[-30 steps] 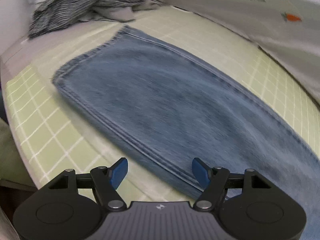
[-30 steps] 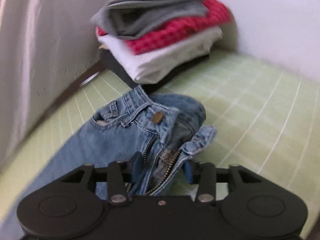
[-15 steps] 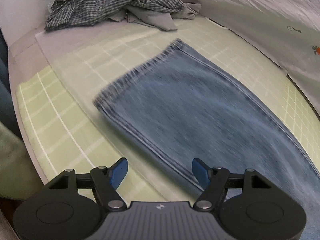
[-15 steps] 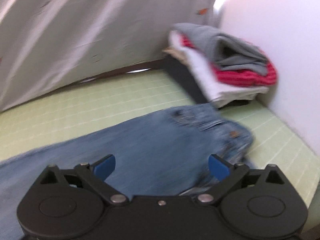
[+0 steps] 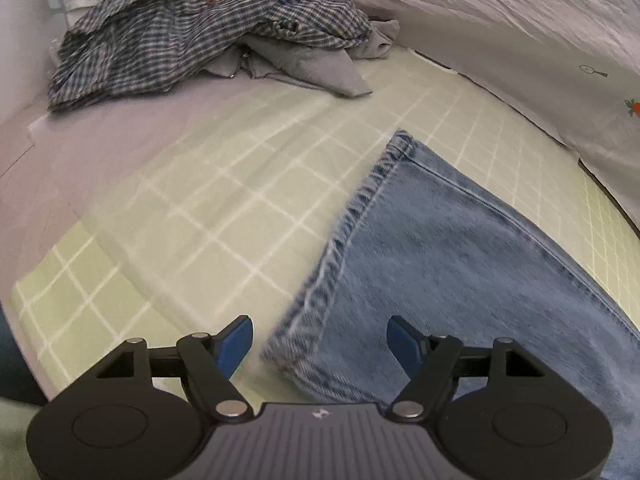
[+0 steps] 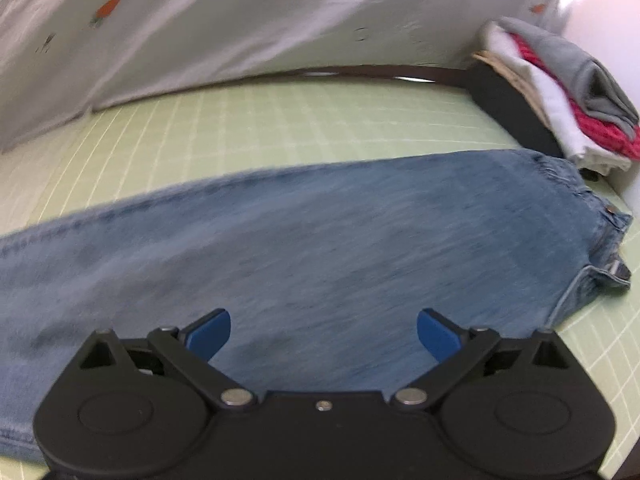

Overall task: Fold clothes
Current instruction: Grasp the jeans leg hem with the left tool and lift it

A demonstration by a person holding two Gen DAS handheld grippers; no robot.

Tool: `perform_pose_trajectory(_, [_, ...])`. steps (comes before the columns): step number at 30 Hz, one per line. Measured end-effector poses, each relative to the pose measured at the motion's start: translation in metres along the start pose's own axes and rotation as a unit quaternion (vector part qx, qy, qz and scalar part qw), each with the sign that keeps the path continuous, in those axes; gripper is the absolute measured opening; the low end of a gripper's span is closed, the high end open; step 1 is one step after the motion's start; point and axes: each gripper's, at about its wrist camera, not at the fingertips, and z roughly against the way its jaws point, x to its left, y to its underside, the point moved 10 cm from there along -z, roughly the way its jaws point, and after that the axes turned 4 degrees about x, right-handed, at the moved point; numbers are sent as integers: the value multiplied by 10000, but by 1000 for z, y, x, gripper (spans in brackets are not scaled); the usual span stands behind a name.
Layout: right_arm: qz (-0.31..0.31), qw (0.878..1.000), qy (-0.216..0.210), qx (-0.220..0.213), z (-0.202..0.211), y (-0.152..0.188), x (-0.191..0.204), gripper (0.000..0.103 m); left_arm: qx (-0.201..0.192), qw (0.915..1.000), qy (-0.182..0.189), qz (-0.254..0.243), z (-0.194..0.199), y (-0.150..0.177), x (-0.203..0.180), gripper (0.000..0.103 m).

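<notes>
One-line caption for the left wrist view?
Open left gripper above the jeans hem; crumpled checked shirt beyond.

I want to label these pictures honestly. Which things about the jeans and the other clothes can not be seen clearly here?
- Jeans: left wrist view shows only the hem end; the rest is cut off by the frame edge and the left tool.
- Jeans in the right wrist view: motion blur hides the seams; the right tool covers the near edge.
- Folded stack: blurred, near the edge, so a piece count is uncertain.
- Grey garment: partly under the checked shirt.
</notes>
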Motion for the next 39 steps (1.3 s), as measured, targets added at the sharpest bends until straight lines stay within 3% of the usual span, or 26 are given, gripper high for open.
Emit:
perform_pose_trajectory(5, [250,9997,60,36,4,2,27,101,8,9988,337,-354,-10,-8,-11,78])
perform_pose_trajectory(8, [337,9994,113,14,6,0,35,101,15,9972,561,-497,-11,-10,-21,73])
perform_pose_trajectory(10, [403,9991,134,-61,11,-2,38,101,-8,9968,570,-565,-11,-10,-24,49])
perform_pose_trajectory(11, [434,9989,143,-97,13,-3,39,101,-21,9966,564,-597,-10,-10,-26,17])
perform_pose_trajectory(15, [395,9990,174,-119,13,-5,36,101,-65,9966,740,-345,-4,-20,-26,12])
perform_pose_trajectory(22, [-97,9998,112,-99,7,-8,13,101,-316,9829,1706,-609,43,-34,-80,11])
perform_pose_trajectory(26, [-260,9996,68,-65,6,-5,-3,101,-334,9674,2301,-1004,66,-27,-145,11])
perform_pose_trajectory(30, [-455,9988,132,-90,10,0,-34,101,-101,9449,2876,-1562,78,1,-219,11])
perform_pose_trajectory(33, [-625,9977,232,-112,14,3,-65,101,222,9236,3175,-2136,79,42,-277,11])
perform_pose_trajectory(35, [-713,9969,320,-117,15,5,-86,101,699,9108,3297,-2384,63,77,-308,16])
perform_pose_trajectory(36, [-757,9964,354,-108,15,5,-96,101,953,9033,3349,-2507,54,95,-324,21])
perform_pose_trajectory(38, [-853,9956,384,-71,13,7,-114,101,1506,8941,2887,-3075,28,134,-340,24])
perform_pose_trajectory(39, [-898,9951,395,-74,12,6,-122,101,1580,8923,2609,-3328,21,146,-343,24])
